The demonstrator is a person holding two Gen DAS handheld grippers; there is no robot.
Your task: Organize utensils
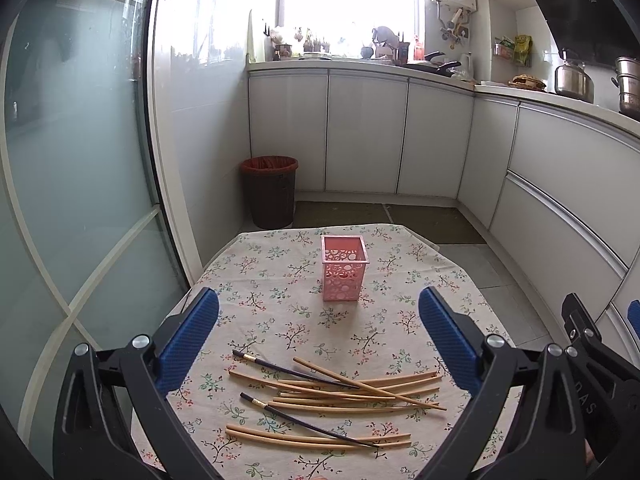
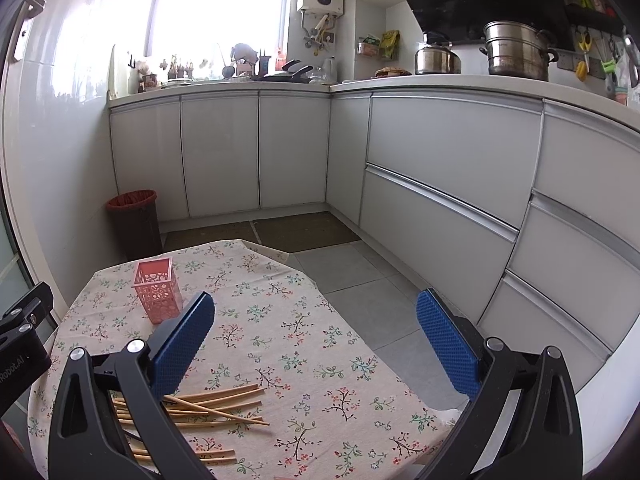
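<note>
On the floral tablecloth (image 1: 280,280) stands a pink perforated holder (image 1: 344,268), upright and empty as far as its open top shows; everything else is placed from it. Nearer the camera than the holder, well apart from it, lies a loose heap of wooden chopsticks (image 1: 352,394) — pale sticks crossing one another, with two dark chopsticks (image 1: 296,372) mixed in, one slanting across the top of the heap and one across the lowest pair. The left gripper (image 1: 318,320) hovers above the cloth between holder and heap, its blue pads spread wide, nothing between them. The right gripper (image 2: 316,328) is off to the holder's right, beyond the heap's right ends, its jaws likewise wide apart and empty. Behind the holder, past the table's far edge, a dark waste bin (image 1: 270,192) with a red liner stands on the floor against the white cabinets (image 1: 360,132).
</note>
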